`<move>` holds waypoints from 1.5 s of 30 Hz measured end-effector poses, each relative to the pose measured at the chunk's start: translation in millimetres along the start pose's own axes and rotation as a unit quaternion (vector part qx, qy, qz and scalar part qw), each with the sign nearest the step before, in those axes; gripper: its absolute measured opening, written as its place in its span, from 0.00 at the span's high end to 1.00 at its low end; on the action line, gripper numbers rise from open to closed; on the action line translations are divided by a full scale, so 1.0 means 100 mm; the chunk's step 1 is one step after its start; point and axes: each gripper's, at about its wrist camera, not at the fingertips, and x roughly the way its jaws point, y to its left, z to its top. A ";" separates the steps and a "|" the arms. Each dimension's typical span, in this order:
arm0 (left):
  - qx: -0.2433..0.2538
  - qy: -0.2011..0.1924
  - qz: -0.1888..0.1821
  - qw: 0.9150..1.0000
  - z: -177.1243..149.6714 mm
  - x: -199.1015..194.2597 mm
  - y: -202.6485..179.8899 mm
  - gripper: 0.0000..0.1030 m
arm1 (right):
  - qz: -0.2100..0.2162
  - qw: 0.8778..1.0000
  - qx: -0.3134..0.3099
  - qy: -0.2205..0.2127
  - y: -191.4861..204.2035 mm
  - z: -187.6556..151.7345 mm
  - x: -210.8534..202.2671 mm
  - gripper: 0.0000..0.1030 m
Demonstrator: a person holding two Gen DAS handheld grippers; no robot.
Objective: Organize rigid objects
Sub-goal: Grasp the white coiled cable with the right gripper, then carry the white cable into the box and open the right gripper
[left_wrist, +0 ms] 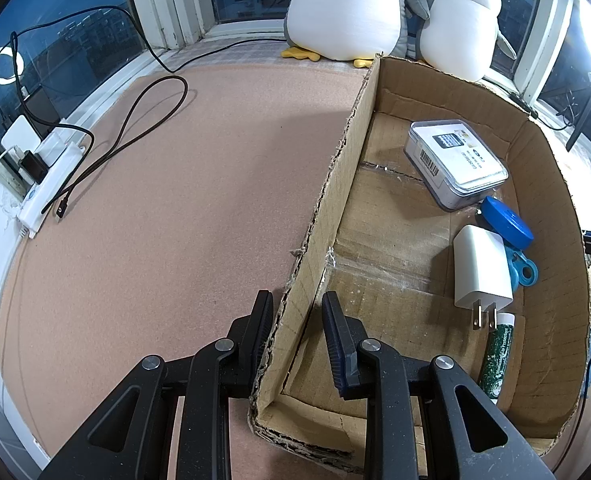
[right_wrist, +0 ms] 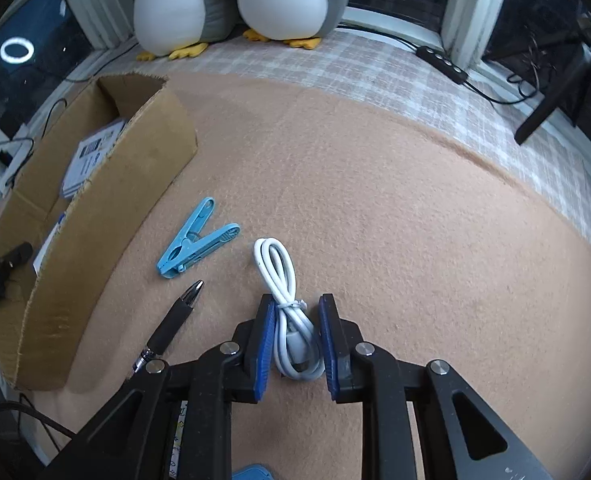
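Observation:
My left gripper (left_wrist: 297,308) straddles the near left wall of the cardboard box (left_wrist: 335,184), one finger outside and one inside, shut on that wall. Inside the box lie a clear plastic case (left_wrist: 455,160), a blue round lid (left_wrist: 505,220), a white charger (left_wrist: 481,268), a blue clip (left_wrist: 523,270) and a green lip balm tube (left_wrist: 497,356). To the right of the box (right_wrist: 107,216), my right gripper (right_wrist: 297,304) points down at the mat, its pads against both sides of a tied white cable (right_wrist: 283,280). A blue clothespin (right_wrist: 197,240) and a black pen (right_wrist: 171,324) lie between cable and box.
Two plush penguins (left_wrist: 343,12) sit on the sill behind the box. A white power strip (left_wrist: 51,176) with chargers and a looped black cable (left_wrist: 135,120) lie on the left of the mat. A black inline switch (right_wrist: 441,62) and its cord run along the far right.

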 end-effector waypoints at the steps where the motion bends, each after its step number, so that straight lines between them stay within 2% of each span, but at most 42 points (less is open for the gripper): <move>1: 0.000 0.000 0.000 1.000 0.00 0.00 0.00 0.73 | 0.002 1.000 0.008 -0.002 -0.02 0.00 -0.02 0.81; 5: 0.000 0.000 0.000 1.000 0.00 0.00 0.00 0.73 | 0.027 0.999 0.038 -0.013 -0.08 -0.01 -0.16 0.81; 9: 0.000 0.000 0.000 1.000 0.00 0.00 0.00 0.73 | 0.052 0.997 0.040 -0.034 0.03 0.03 -0.39 0.81; 14: 0.000 0.000 0.000 1.000 0.00 0.00 0.00 0.73 | 0.089 0.994 0.024 -0.059 0.33 0.15 -0.63 0.81; 20: -0.001 -0.001 -0.001 1.000 0.00 0.00 -0.01 0.73 | 0.133 0.989 -0.003 -0.062 0.77 0.21 -0.74 0.81; 33: -0.002 -0.001 -0.002 1.000 0.00 0.00 -0.01 0.73 | 0.210 0.977 -0.045 -0.014 1.54 0.13 -0.54 0.81; 45: -0.002 -0.002 -0.002 1.000 0.00 0.00 0.00 0.73 | 0.218 0.973 -0.074 0.022 1.86 -0.05 -0.36 0.80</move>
